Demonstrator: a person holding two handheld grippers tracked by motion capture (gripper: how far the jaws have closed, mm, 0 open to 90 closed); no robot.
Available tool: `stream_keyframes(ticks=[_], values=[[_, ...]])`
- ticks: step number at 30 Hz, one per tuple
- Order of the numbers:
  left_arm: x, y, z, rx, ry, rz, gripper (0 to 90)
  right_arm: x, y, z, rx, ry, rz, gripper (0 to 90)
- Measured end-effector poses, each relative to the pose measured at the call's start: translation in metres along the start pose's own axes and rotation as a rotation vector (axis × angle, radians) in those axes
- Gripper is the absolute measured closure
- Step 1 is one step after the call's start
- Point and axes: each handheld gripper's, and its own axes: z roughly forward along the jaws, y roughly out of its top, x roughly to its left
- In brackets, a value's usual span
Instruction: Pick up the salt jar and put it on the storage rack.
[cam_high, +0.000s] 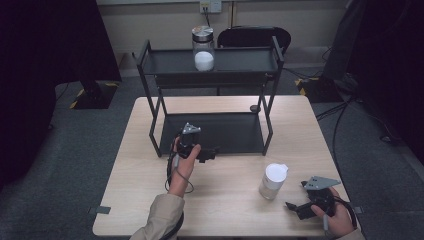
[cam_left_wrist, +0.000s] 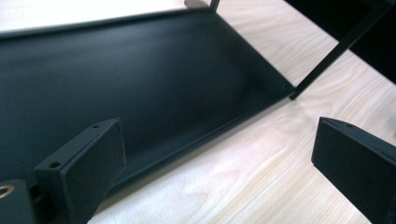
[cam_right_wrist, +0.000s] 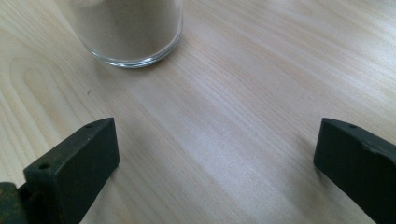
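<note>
Nearest the high camera: right gripper (cam_high: 299, 207), held low over the table's front right corner, jaws spread wide and empty, pointing left toward a glass jar. Grey three-cornered plate on top, cable looping round the hand behind it. Close beside, to its left: glass jar (cam_high: 273, 182), upright on the wooden table (cam_high: 225, 200), white lid, pale powder inside. In the right gripper view, jar's glass base (cam_right_wrist: 128, 32) up ahead and left of centre, apart from both jaws, bare wood grain between them.

Farther in: left gripper (cam_high: 210, 154), gripped in the left hand (cam_high: 186, 160) at the front edge of a black two-tier shelf rack (cam_high: 212, 132), jaws pointing right, parted and holding nothing. In the left gripper view, both jaws wide apart over the lip of the rack's lower tray (cam_left_wrist: 140, 79), one slim rack leg (cam_left_wrist: 327, 60) meeting the wood at the tray's corner.

On the rack's upper shelf, toward the middle: second jar (cam_high: 203, 47), upright, metal lid, white powder filling its lower part. Behind the table: dark chair (cam_high: 252, 36), grey carpeted floor, cables at right.
</note>
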Motion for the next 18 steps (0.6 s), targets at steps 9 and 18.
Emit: stream_keyframes(ticks=[9, 18], values=[[0.003, -0.016, 0.005, 0.033, 0.019, -0.003, 2.1, 0.000, 0.000, 0.000, 0.000, 0.000, 0.000, 0.0], [0.001, -0.030, 0.010, 0.066, 0.065, -0.005, 2.4, 0.000, 0.000, 0.000, 0.000, 0.000, 0.001, 0.0]])
